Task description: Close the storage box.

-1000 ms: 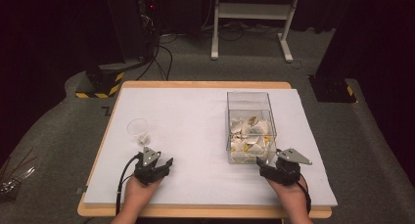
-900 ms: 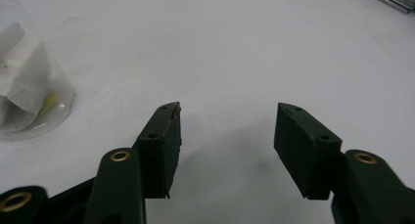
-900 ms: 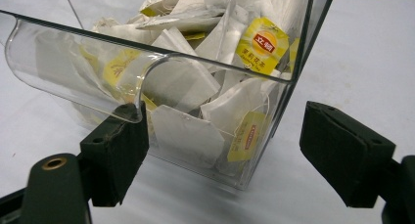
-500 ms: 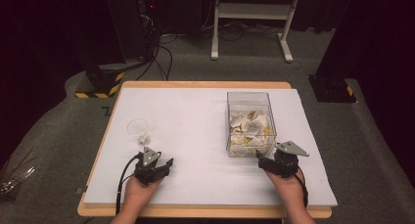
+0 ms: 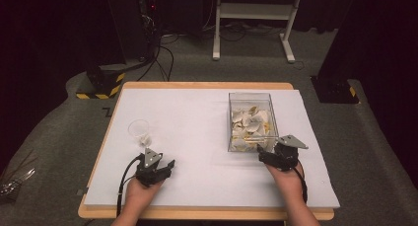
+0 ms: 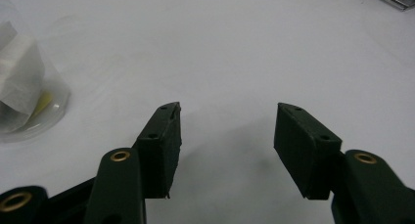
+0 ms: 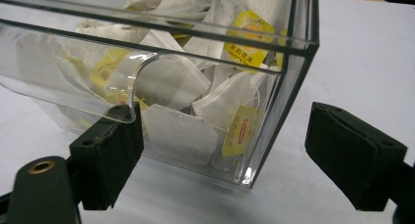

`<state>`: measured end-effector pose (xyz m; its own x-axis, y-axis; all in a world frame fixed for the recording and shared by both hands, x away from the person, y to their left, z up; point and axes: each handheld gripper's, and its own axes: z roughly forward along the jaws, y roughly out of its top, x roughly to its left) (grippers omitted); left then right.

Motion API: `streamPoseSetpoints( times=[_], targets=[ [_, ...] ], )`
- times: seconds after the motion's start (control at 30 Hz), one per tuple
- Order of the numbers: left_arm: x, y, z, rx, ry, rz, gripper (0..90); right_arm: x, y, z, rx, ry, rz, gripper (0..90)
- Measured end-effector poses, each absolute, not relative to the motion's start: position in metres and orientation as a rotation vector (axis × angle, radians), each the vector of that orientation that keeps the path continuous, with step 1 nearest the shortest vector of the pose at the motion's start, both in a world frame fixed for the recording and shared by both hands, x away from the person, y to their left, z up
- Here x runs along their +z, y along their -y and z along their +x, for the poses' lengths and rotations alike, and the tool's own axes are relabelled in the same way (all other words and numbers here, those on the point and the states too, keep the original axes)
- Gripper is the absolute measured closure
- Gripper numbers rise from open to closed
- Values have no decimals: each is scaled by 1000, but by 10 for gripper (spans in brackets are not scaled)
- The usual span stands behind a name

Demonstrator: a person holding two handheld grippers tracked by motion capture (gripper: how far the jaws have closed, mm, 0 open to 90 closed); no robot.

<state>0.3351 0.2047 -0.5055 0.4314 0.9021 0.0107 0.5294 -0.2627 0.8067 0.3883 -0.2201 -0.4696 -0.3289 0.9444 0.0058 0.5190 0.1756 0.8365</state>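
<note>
I judge the work barely under way: one tea bag sits in the clear cup (image 5: 139, 131) at the table's left, and the clear box (image 5: 252, 121) of tea bags (image 7: 178, 131) stays nearly full. That box's long axis runs away from me. My right gripper (image 5: 268, 154) has just been opening, jaws straddling its near corner, gripping nothing; my left gripper (image 5: 165, 167) rests open and empty.
</note>
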Motion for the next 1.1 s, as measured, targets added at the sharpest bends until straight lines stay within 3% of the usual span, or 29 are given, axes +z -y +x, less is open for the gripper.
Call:
streamPoseSetpoints(
  times=[0.77,1.1],
  targets=[
    [-506,-204,336,624,-1209,1933,437,-472,214,411,1034,-1863,1401,148],
    [-506,-204,336,616,-1206,1943,437,-471,218,398,1033,-1872,1380,199]
  ],
)
